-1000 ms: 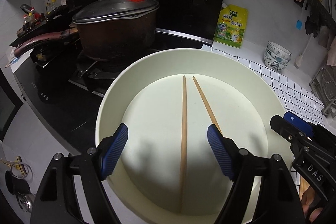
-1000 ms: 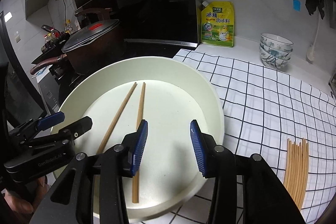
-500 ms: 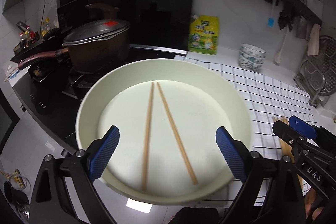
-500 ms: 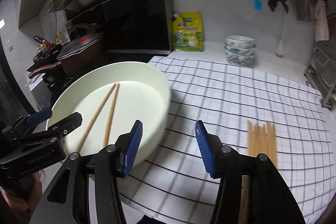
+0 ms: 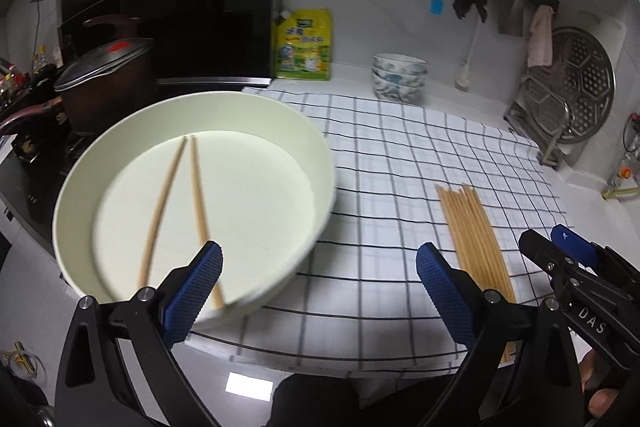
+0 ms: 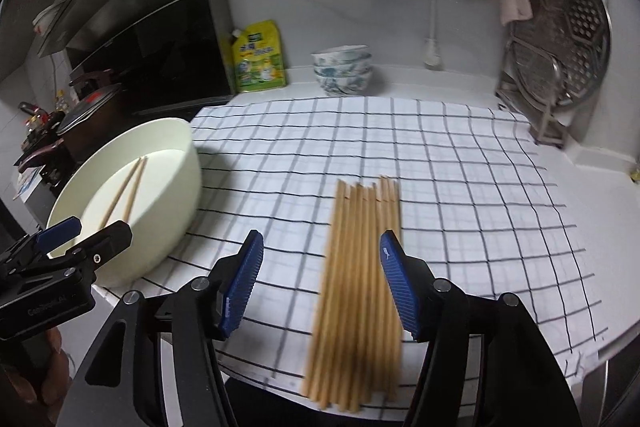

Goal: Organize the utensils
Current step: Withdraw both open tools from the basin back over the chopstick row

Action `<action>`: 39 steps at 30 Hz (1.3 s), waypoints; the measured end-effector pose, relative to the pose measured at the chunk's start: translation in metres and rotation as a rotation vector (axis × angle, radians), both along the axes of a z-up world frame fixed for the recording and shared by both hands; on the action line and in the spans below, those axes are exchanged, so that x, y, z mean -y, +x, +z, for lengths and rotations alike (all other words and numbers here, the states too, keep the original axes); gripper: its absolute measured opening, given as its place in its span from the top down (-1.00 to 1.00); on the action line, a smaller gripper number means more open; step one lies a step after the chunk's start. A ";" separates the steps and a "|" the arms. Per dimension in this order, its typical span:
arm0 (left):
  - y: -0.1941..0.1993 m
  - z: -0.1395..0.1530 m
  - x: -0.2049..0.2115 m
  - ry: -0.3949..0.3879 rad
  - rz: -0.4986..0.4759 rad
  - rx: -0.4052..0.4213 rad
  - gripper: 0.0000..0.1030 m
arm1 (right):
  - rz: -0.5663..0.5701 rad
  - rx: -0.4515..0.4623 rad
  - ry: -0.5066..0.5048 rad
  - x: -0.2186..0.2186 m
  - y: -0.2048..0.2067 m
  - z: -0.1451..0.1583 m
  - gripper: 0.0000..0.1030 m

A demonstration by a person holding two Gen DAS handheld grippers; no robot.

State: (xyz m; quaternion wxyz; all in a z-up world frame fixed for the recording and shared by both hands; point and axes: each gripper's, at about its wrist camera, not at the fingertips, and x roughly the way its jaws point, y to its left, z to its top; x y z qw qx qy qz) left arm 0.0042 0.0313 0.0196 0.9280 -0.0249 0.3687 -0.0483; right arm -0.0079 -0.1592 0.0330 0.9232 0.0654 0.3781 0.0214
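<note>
Chopstick bundle [image 6: 356,291] lies on the checked cloth [image 6: 460,195] on the desk, well right of the cream basin [image 5: 316,163]; two chopsticks [image 5: 196,195] already lie inside the basin. A second ago you had both grippers over the basin; now you have swung them right toward the bundle, so the next pick looks due. Your right gripper [image 6: 322,281] is opening, its jaws astride the bundle, not visibly touching. Your left gripper [image 5: 318,285] is spread wide, empty, over the cloth just right of the basin.
</note>
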 end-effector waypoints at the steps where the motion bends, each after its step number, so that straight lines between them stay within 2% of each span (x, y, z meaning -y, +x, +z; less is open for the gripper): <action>1: -0.001 -0.001 0.006 0.006 -0.010 -0.001 -0.86 | -0.008 -0.004 0.003 0.004 -0.001 -0.002 -0.14; 6: -0.002 -0.005 0.032 0.034 -0.037 0.000 -0.86 | -0.045 -0.025 0.023 0.024 -0.006 -0.013 -0.14; 21: 0.002 -0.013 0.076 0.066 -0.085 -0.017 -0.86 | -0.055 -0.050 0.006 0.059 -0.001 -0.029 -0.15; 39: 0.019 -0.040 0.100 0.087 -0.102 -0.106 -0.86 | -0.072 -0.131 0.016 0.081 0.010 -0.064 -0.15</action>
